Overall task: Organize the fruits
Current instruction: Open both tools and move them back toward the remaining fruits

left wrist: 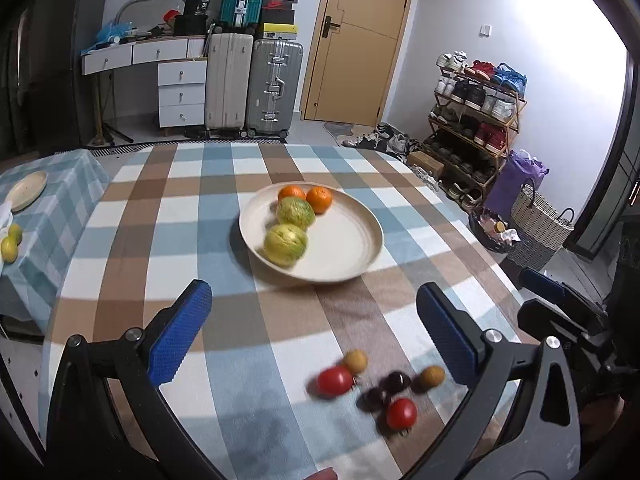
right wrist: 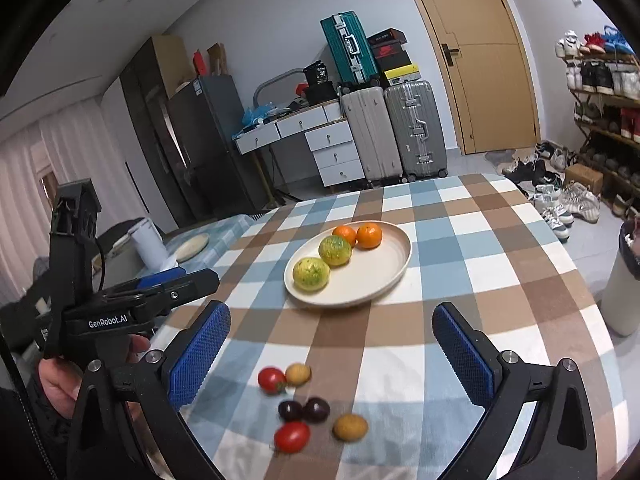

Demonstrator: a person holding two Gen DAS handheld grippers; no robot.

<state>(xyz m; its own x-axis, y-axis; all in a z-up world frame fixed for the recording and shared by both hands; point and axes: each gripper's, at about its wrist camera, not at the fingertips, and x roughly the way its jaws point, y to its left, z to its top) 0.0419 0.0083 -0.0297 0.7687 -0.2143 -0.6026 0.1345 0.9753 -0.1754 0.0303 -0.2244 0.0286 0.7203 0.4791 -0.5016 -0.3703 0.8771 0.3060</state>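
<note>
Plate (right wrist: 394,276) at bench centre holds two oranges (right wrist: 358,235) and two green-yellow fruits (right wrist: 323,261). Six small fruits (right wrist: 308,408) lie unsorted near the bench's near edge. Left hand-held gripper (left wrist: 314,330) and right hand-held gripper (right wrist: 332,350): jaws spread, empty.

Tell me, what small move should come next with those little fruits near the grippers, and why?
Probably lower the open right gripper onto the nearest red tomato: the plate already holds four larger fruits, while six small ones lie loose on the cloth, and both grippers are empty.
</note>
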